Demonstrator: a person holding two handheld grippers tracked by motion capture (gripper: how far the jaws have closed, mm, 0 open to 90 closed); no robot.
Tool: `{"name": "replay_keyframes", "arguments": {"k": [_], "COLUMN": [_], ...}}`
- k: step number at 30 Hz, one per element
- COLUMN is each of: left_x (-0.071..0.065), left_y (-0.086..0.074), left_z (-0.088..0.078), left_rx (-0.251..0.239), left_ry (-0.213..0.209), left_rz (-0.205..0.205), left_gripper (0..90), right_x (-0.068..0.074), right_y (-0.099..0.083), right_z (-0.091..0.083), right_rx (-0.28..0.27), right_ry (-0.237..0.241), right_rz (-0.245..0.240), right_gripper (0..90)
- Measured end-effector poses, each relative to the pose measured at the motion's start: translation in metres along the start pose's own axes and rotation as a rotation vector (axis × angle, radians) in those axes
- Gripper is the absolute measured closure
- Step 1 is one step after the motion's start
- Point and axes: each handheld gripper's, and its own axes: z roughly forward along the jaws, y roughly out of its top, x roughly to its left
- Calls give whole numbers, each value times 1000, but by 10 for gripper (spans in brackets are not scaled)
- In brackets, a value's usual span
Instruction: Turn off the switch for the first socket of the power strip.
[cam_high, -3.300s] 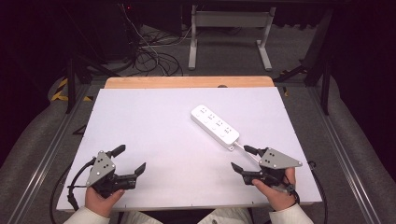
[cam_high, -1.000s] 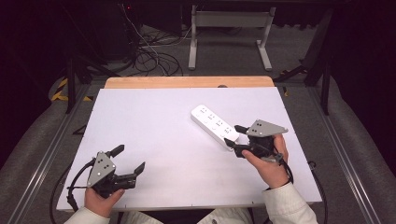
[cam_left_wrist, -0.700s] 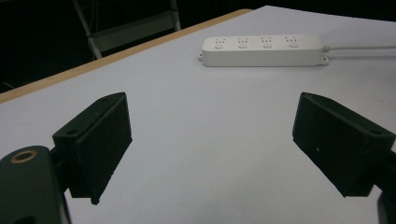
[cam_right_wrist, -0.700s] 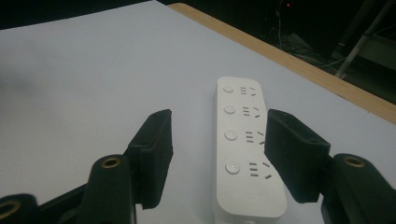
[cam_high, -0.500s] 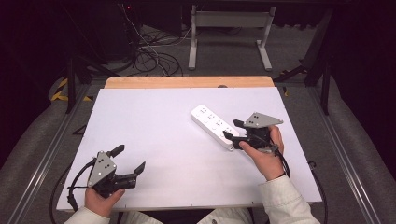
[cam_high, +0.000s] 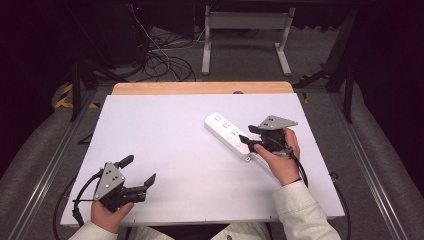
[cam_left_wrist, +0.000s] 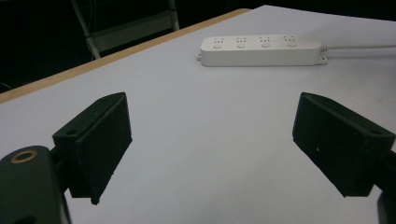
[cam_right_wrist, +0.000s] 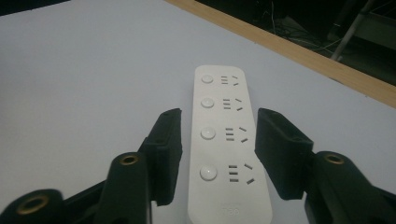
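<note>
A white power strip (cam_high: 227, 132) with several sockets and buttons lies at an angle on the right half of the white table top (cam_high: 165, 125). My right gripper (cam_high: 246, 142) straddles its near end. In the right gripper view the strip (cam_right_wrist: 224, 154) runs between the two black jaws of the right gripper (cam_right_wrist: 218, 114). These jaws have just been closing, and a thin gap still shows at the left one. My left gripper (cam_high: 141, 168) rests open at the front left corner with nothing between its jaws. The left gripper view has that gripper (cam_left_wrist: 212, 126) facing the strip (cam_left_wrist: 261, 50) from afar.
The strip's white cord (cam_left_wrist: 359, 46) trails off to the right. A wooden strip (cam_high: 200, 88) edges the far side of the table. Beyond it are tangled floor cables (cam_high: 165, 60) and a metal stand (cam_high: 245, 25). Grey padded rails (cam_high: 40, 150) flank the table.
My right hand moved forward and left from the table's front right to the power strip, and its jaws now sit narrower on either side of the strip's near end. The left gripper stayed put.
</note>
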Motion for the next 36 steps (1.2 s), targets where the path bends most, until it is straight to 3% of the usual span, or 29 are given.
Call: {"name": "replay_keyframes", "arguments": {"k": [6, 11, 13, 14, 20, 24, 36], "left_x": [0, 0, 0, 0, -1, 0, 0], "left_y": [0, 0, 0, 0, 0, 0, 0], "left_z": [0, 0, 0, 0, 1, 0, 1], "left_rx": [0, 1, 2, 2, 1, 2, 4], "left_ry": [-1, 0, -2, -3, -5, -4, -4], "left_rz": [0, 2, 2, 2, 1, -2, -2], "left_gripper": [118, 118, 118, 118, 118, 118, 118], "right_x": [-2, -3, -3, -3, -2, -1, -4], "right_y": [0, 0, 0, 0, 0, -1, -9], "right_z": [4, 6, 6, 7, 13, 18, 42], "right_rx": [-28, -22, -4, 16, 43, 73, 177], "right_ry": [8, 19, 14, 11, 53, 30, 50], "right_rz": [6, 6, -9, -31, -33, -42, -10], "right_gripper": [545, 574, 630, 702, 900, 900, 900]}}
